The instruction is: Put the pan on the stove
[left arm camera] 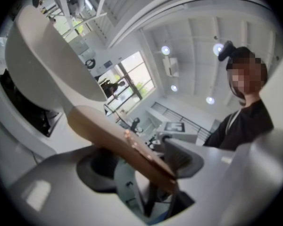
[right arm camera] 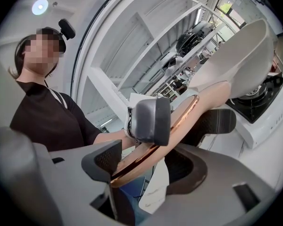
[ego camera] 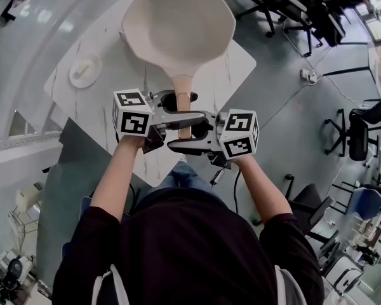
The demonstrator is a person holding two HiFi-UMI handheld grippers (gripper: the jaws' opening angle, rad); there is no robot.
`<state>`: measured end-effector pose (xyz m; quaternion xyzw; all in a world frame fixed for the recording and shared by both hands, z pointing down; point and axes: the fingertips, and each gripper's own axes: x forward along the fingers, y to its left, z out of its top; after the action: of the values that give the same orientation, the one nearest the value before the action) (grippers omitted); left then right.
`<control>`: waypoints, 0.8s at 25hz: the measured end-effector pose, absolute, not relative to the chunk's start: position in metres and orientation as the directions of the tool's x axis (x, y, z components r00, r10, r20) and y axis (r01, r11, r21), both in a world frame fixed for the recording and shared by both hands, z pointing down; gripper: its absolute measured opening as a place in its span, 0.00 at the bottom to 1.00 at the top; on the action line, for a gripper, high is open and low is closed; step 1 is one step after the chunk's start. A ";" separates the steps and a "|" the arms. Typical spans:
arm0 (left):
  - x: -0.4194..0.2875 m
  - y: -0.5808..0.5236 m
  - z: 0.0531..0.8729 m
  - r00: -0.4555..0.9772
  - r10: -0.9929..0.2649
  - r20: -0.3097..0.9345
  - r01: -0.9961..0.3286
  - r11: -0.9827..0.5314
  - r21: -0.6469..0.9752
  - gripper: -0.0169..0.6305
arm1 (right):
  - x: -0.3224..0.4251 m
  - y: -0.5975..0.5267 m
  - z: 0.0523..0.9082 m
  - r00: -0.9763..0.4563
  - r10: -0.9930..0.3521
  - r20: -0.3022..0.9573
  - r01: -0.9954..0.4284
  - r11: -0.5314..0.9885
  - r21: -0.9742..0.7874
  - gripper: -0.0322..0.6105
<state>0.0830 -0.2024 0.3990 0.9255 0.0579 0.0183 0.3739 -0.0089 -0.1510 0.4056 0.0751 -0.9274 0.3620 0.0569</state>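
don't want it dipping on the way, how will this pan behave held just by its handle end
Likely front-heavy: the wide pan bowl sits far beyond the handle, where the left tool and right tool grip. Probably rigid; no sag shows. The glossy handle might twist between pads.

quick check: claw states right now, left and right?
Left claw: closed on the pan handle.
Right claw: closed on the same pan handle, just behind the left.

grey floor [ego camera: 273, 56], black office chairs [ego camera: 362, 129], round ceiling lights [left arm camera: 166, 49], bright window [left arm camera: 137, 74].
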 end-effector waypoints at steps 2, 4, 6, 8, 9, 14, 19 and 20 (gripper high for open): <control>0.087 -0.208 0.400 0.992 0.128 -0.008 0.098 -0.713 0.694 0.49 | -0.005 -0.158 0.407 -0.981 -0.103 0.163 -0.186 0.726 -0.662 0.43; 0.085 -0.206 0.402 0.991 0.132 -0.010 0.102 -0.713 0.694 0.49 | -0.008 -0.156 0.409 -0.981 -0.105 0.165 -0.189 0.727 -0.661 0.43; 0.084 -0.205 0.405 0.991 0.134 -0.015 0.106 -0.710 0.696 0.49 | -0.008 -0.155 0.412 -0.980 -0.108 0.165 -0.192 0.724 -0.663 0.43; 0.092 -0.215 0.408 0.991 0.136 -0.020 0.110 -0.702 0.703 0.49 | -0.001 -0.165 0.415 -0.980 -0.115 0.162 -0.195 0.717 -0.669 0.43; 0.097 -0.222 0.409 0.990 0.138 -0.020 0.111 -0.698 0.708 0.50 | 0.004 -0.173 0.416 -0.980 -0.118 0.161 -0.197 0.714 -0.672 0.43; 0.108 -0.247 0.418 0.989 0.150 -0.001 0.105 -0.684 0.722 0.50 | 0.014 -0.199 0.422 -0.980 -0.129 0.150 -0.198 0.700 -0.687 0.44; 0.115 -0.261 0.425 0.988 0.152 0.020 0.088 -0.670 0.738 0.50 | 0.020 -0.213 0.425 -0.982 -0.135 0.132 -0.189 0.679 -0.709 0.44; 0.115 -0.262 0.426 0.988 0.151 0.023 0.085 -0.666 0.741 0.50 | 0.020 -0.215 0.426 -0.982 -0.134 0.131 -0.187 0.676 -0.712 0.44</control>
<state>0.1147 -0.2621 0.4262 0.9118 0.0646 0.0413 0.4034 0.0196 -0.2146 0.4259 0.0879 -0.9149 0.3926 0.0336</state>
